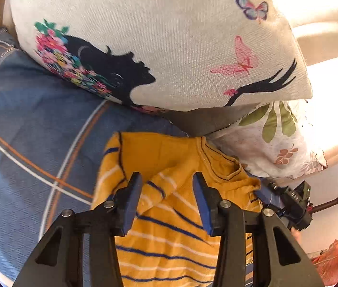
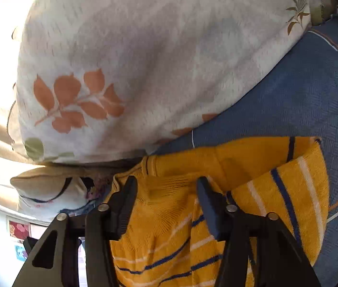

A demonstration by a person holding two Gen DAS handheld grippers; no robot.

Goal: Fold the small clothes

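Both tongs — left gripper (image 1: pixel 166 191) and right gripper (image 2: pixel 166 196) — hang with jaws apart over the yellow striped shirt (image 1: pixel 169 227) on the blue bedsheet (image 1: pixel 37 143), gripping nothing; it looks soft and floppy — I'd pinch a hem or sleeve edge

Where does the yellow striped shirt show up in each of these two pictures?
Left wrist view: the yellow striped shirt fills the lower middle, between and beyond the open jaws.
Right wrist view: the shirt fills the lower middle and right, again past the open jaws.
Shared landmark: the leaf-print pillow, right of the shirt in the first, above it in the second.
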